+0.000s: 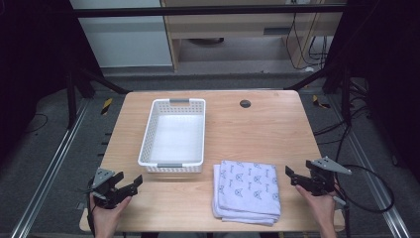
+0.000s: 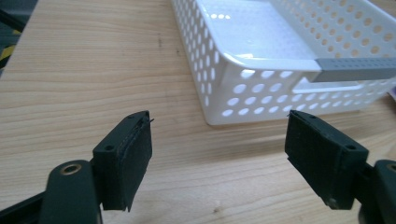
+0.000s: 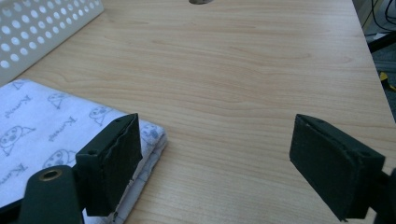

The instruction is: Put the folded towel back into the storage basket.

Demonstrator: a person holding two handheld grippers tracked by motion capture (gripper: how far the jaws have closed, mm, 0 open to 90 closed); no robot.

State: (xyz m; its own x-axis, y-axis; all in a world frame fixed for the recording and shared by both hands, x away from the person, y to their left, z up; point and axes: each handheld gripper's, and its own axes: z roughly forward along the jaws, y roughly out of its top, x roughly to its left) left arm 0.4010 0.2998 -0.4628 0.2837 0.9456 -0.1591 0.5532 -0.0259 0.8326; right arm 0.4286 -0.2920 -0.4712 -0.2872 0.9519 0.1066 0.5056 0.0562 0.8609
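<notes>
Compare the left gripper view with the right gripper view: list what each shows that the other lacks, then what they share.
Left gripper view alone: the basket's near end wall with its grey handle strip and its bare white floor, seen past the left gripper, fingers wide apart.

Right gripper view alone: the folded printed cloth beside the left finger of the right gripper, and a dark round grommet at the table's far edge.

Both: the wooden table, the white perforated basket, open empty fingers.
</notes>
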